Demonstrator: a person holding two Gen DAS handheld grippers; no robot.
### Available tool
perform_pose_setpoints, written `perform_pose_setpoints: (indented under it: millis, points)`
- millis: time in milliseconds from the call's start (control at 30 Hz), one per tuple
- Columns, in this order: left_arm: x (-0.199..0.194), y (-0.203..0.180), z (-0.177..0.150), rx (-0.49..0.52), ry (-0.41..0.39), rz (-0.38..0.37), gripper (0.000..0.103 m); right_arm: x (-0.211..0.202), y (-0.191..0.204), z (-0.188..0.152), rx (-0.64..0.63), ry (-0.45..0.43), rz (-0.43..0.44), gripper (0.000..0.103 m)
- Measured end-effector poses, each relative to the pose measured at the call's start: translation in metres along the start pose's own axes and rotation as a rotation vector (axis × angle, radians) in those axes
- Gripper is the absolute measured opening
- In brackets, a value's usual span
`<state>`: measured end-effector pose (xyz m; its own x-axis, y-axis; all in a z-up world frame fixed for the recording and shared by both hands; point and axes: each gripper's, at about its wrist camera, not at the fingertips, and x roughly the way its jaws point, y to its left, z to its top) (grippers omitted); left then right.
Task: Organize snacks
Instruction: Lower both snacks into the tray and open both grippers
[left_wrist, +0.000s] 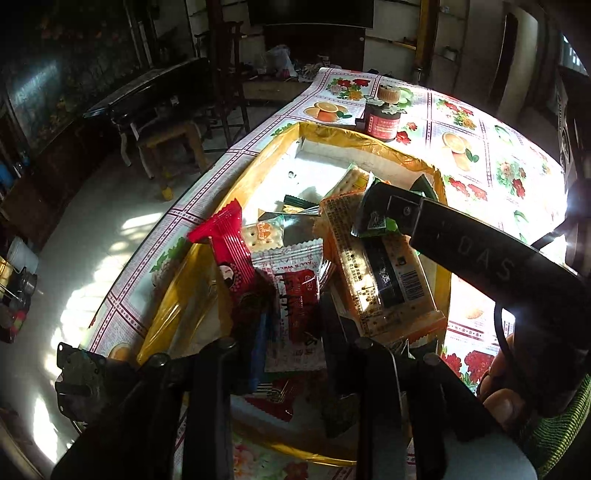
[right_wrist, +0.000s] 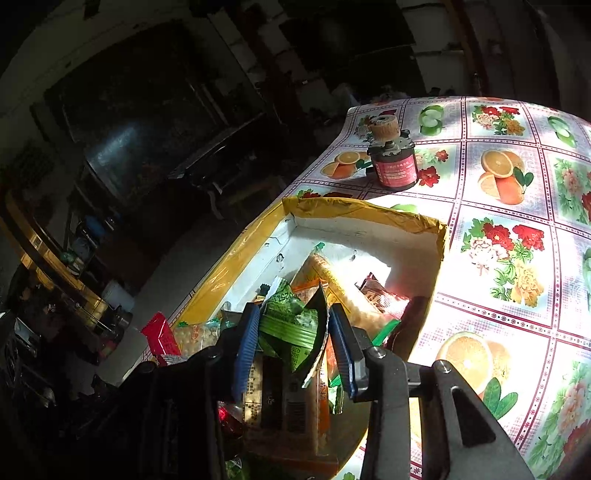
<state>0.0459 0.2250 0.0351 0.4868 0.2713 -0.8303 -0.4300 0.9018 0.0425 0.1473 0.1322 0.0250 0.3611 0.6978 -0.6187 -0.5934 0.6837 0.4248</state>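
The right gripper (right_wrist: 291, 343) has its blue-padded jaws set either side of a green snack packet (right_wrist: 291, 325), pinching it lightly above the pile, the crumpled wrapper bulging between the pads. The left gripper (left_wrist: 286, 332) has its jaws slightly spread down among the snacks, with a red-and-white packet (left_wrist: 295, 295) lying between them; whether the pads press on it I cannot tell. Both work inside a white foam box (right_wrist: 354, 229) with yellow tape along its rim, which sits near the dark, left-hand edge of the flowered surface (right_wrist: 517, 240); a small red jar (right_wrist: 393, 166) stands just beyond the box's far corner. The risk, I judge, is the green packet slipping free, since the hold is only on loose foil, or dragging the orange cracker pack (left_wrist: 373, 266) beneath it out of place
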Motion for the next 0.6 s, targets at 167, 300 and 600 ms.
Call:
perform_pose_setpoints:
  millis: [167,300,600]
  points:
    - [0.000,0.001,0.001,-0.003,-0.007,0.000,0.062,-0.002,-0.003,0.000,0.014,0.005,-0.005,0.055]
    - [-0.003,0.001,0.000,0.004,-0.012,0.008,0.070,-0.008,-0.005,0.001,0.017,-0.002,0.001,0.055]
    - [-0.015,-0.006,-0.013,0.029,-0.012,-0.007,0.076,-0.033,-0.007,-0.002,0.014,-0.023,0.008,0.061]
